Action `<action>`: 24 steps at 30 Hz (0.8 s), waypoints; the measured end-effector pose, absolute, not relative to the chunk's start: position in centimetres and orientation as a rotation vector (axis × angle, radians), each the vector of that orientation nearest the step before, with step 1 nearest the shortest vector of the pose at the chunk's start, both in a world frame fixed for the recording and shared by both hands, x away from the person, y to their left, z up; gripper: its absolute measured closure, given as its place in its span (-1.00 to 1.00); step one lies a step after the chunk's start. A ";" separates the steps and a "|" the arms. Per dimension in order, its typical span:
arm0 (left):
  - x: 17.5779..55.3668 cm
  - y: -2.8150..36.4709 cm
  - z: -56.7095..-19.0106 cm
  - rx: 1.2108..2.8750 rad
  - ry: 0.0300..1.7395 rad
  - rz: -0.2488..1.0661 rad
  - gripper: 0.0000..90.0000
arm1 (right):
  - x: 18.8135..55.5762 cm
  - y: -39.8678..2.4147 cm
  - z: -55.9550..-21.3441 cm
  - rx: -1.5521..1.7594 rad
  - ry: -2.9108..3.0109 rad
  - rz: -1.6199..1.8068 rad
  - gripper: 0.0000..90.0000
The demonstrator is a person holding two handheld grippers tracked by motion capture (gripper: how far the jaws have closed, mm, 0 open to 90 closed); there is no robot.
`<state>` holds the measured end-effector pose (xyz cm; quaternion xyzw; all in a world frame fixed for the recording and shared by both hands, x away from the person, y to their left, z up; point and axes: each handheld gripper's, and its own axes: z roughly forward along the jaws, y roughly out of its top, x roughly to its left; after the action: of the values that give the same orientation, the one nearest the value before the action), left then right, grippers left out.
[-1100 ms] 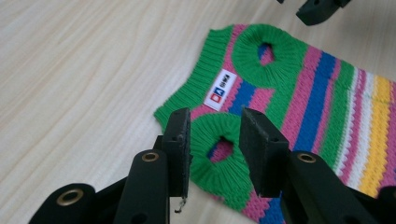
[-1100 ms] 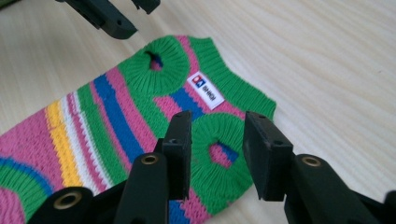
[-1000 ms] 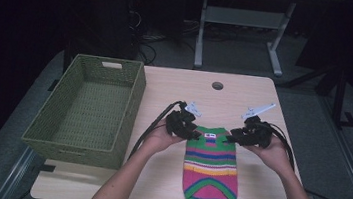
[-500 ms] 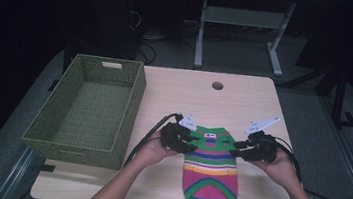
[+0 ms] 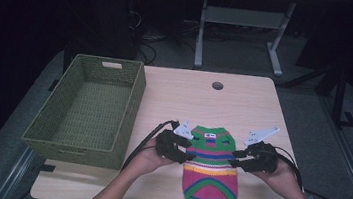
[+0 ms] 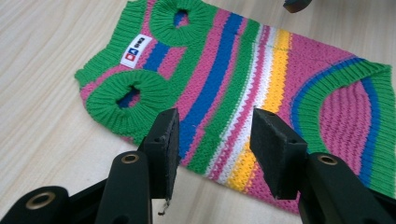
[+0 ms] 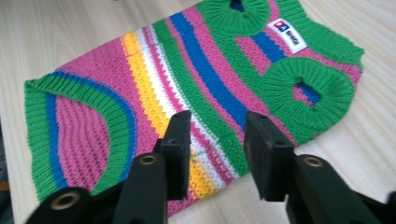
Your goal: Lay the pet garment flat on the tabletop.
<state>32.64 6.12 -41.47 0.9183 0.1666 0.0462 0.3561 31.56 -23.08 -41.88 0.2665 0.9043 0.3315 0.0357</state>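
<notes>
We've got the striped sweater (image 5: 210,170) lying flat near the tabletop's (image 5: 185,95) front edge. Our left tool (image 5: 183,152), jaws just widening, sits released at one side; our right tool (image 5: 236,159) gapes at the other, gripping nothing.

This looks like a lab or test room set up for recording, not a home. A plain light-wood table (image 5: 244,102) with a cable hole (image 5: 217,85) fills the middle of the frame on grey carpet. In the dark upper part stand a white metal desk frame (image 5: 242,31) and loose cables (image 5: 146,40) on the floor.
</notes>
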 end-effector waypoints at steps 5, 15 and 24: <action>31.9 6.1 -41.9 2.377 0.416 0.116 0.33 | 30.9 -23.1 -41.9 0.798 2.774 1.008 0.59; 30.7 5.8 -43.0 2.446 0.341 0.068 1.00 | 29.8 -23.2 -42.6 0.769 2.779 0.988 0.99; 30.4 5.0 -44.3 2.479 0.340 0.026 1.00 | 29.5 -22.3 -44.3 0.753 2.837 0.906 1.00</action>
<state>30.43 4.97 -44.32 0.9405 0.1290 0.0099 0.3141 29.51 -22.28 -44.29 0.2449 0.9230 0.2948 0.0347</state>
